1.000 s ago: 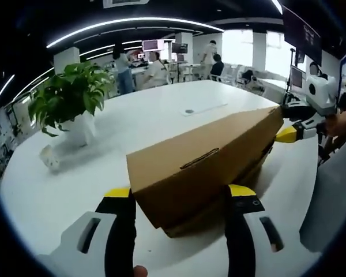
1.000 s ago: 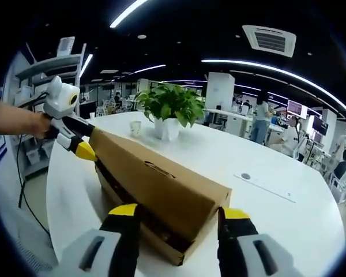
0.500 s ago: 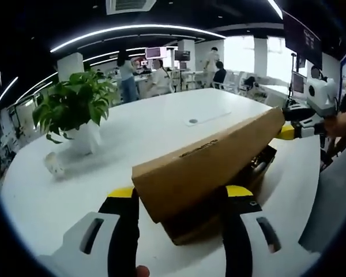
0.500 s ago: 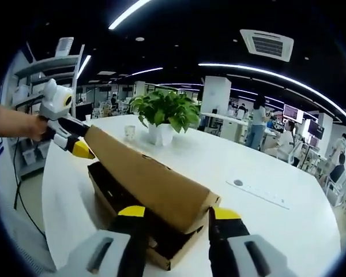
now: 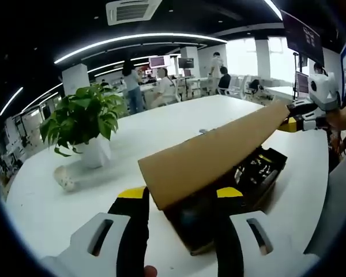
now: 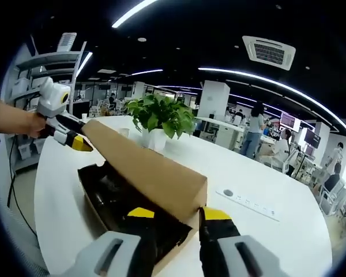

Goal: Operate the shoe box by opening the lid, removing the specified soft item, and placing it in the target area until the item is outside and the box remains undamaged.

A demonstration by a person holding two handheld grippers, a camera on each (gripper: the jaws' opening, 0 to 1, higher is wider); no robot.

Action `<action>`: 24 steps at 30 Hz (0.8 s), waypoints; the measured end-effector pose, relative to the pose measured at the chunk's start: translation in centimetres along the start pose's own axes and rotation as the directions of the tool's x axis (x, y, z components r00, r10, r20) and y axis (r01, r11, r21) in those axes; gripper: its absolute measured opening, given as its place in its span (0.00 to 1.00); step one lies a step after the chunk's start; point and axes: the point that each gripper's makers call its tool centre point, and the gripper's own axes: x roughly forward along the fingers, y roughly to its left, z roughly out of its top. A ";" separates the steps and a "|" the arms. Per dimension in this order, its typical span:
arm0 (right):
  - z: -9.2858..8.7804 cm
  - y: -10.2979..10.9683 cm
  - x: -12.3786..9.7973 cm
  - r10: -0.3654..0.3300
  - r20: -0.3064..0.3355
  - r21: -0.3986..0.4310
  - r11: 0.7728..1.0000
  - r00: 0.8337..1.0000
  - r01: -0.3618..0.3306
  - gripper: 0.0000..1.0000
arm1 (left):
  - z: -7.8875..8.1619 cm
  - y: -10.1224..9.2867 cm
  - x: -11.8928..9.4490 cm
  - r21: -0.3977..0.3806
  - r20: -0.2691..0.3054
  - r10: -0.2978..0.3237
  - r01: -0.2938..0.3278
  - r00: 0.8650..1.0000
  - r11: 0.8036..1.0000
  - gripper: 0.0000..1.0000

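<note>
Step in hand: lid-opening, well along by my reading. The cardboard lid (image 5: pixel 210 156) is raised clear of the shoe box (image 5: pixel 259 173) and slants above it, so the dark interior shows at 3 to 4 o'clock in the left gripper view and at 8 o'clock in the right gripper view.

Left gripper (image 5: pixel 180 199): yellow-tipped jaws stand narrowly parted and pinch one short end of the lid between them. Right gripper (image 6: pixel 172 214): same posture at the opposite short end, jaws close-set and clamped on the lid edge (image 6: pixel 144 164). Each tool turns up in the other's view too: the right gripper at 2 o'clock in the left gripper view, the left gripper at 10 o'clock in the right gripper view, each with a hand behind it.

The box sits on a white round table (image 5: pixel 161 124). Inside it, something dark with yellow flecks (image 5: pixel 256 164) lies toward the far end (could be the soft item; too dim to say what it is). Off the task: a potted plant (image 5: pixel 83 118) at 9 to 10 o'clock, with a small crumpled white object (image 5: pixel 63 178) just beside it.

Next move, as I judge it: carry the lid off to bare tabletop and set it down flat, both ends released together so the card doesn't twist or crease. Then one tool goes into the box for the item while the box stays put. No marked target area can be made out.
</note>
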 end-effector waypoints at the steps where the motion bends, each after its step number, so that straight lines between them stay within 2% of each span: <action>1: 0.1 -0.2 0.1 -0.005 0.002 -0.005 1.000 1.000 0.005 0.20 | 0.2 0.1 0.0 -0.001 0.004 0.002 -0.002 1.000 1.000 0.41; 20: 1.5 -2.2 1.0 -0.044 0.023 -0.062 0.997 0.999 0.045 0.07 | 1.7 1.8 0.8 0.020 0.029 0.033 -0.034 0.999 0.999 0.32; 24: 1.8 -2.4 1.3 -0.049 0.025 -0.068 0.996 0.998 0.051 0.07 | 2.0 2.1 1.1 0.023 0.033 0.038 -0.039 0.999 0.999 0.31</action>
